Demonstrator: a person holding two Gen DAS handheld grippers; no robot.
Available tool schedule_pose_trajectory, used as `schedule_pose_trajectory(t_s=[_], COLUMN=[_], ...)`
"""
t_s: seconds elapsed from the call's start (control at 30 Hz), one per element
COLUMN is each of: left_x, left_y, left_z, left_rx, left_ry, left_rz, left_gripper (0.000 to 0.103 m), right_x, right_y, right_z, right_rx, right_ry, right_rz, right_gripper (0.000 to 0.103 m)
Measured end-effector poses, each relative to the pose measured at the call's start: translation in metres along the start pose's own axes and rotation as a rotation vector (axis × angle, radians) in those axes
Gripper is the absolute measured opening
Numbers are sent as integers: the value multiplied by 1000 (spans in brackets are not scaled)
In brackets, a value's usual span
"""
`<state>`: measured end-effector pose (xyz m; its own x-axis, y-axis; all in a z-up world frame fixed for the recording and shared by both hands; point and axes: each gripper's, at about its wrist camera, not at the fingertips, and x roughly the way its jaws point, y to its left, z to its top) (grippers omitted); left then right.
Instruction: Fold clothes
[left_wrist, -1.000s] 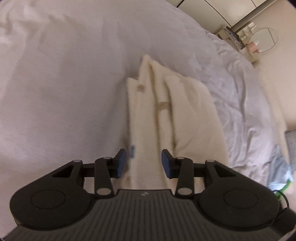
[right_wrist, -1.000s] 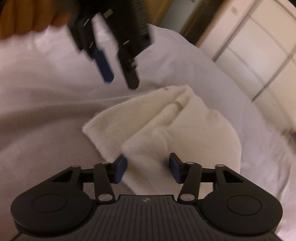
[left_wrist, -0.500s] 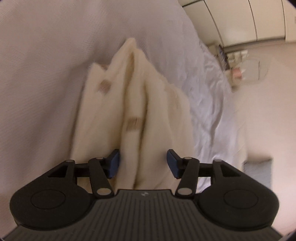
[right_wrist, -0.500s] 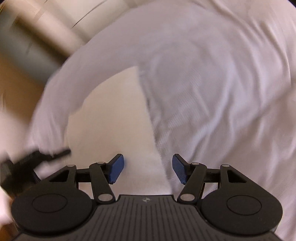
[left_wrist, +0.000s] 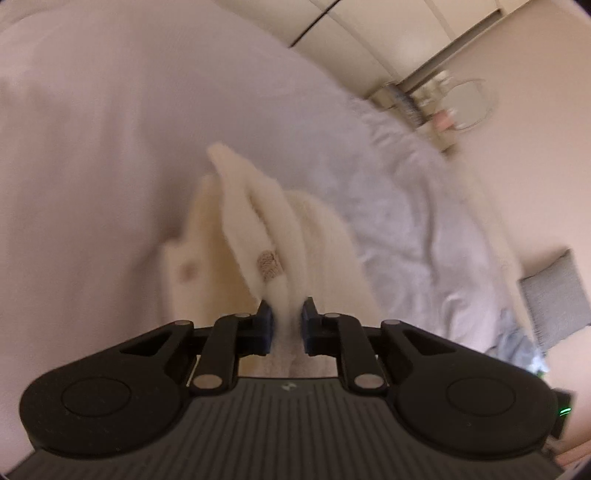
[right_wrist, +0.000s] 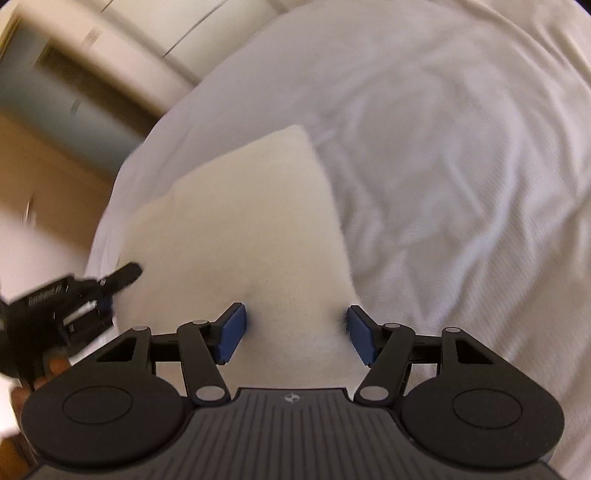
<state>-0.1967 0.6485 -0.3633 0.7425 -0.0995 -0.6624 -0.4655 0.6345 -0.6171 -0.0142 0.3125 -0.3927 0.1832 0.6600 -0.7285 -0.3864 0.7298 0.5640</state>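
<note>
Cream garment (left_wrist: 295, 229) lying bunched on white bedsheet (left_wrist: 110, 110), soft, fluffy, light; likely to sag and slump when lifted. Left gripper (left_wrist: 286, 325) closing, jaws nearly together, pinching a raised fold. Right gripper (right_wrist: 293, 332) spread apart over near edge, pads not pressing. Best taken at layered edges, not mid-panel

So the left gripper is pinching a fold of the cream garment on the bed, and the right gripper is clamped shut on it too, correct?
Not quite. The right gripper is open: in the right wrist view its blue pads stand wide apart over the cream garment. The left gripper is closing on a fold of it, on the bed, as the left wrist view shows.
</note>
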Motion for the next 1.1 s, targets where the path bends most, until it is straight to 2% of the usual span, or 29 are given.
schedule_pose_trajectory(t_s=[0.07,0.17,0.27,0.37,0.53,0.6,0.7,0.87,0.93,1.03,1.1], left_x=[3,2,2,10,15,12,-7,-40,-32,-11,2], left_y=[14,16,15,24,34,25,11,-26,-35,-33,-27], left_z=[-6,-6,-4,-7,-16,-16,-16,-27,-37,-53,-59], left_rx=[-31,-19,5,2,-16,12,33,136,194,264,271], left_ry=[15,-12,-32,-19,-18,-20,-39,-81,-47,-5,8], left_rz=[27,15,16,37,66,101,145,197,207,288,339], left_gripper=[12,12,12,13,16,19,17,17,17,18,23], right_x=[5,12,12,22,40,44,41,40,43,48,50], right_y=[14,32,46,48,53,52,50,51,54,60,62], right_z=[-6,-21,-38,-35,-38,-37,-34,-31,-29,-27,-27], right_rx=[-87,-215,-282,-321,-361,-373,-358,-342,-340,-358,-366], right_ry=[15,32,33,44,79,87,97,119,132,154,165], right_rz=[-31,-84,-111,-121,-150,-150,-138,-146,-163,-191,-206], right_gripper=[63,63,63,63,63,63,63,63,63,65,66])
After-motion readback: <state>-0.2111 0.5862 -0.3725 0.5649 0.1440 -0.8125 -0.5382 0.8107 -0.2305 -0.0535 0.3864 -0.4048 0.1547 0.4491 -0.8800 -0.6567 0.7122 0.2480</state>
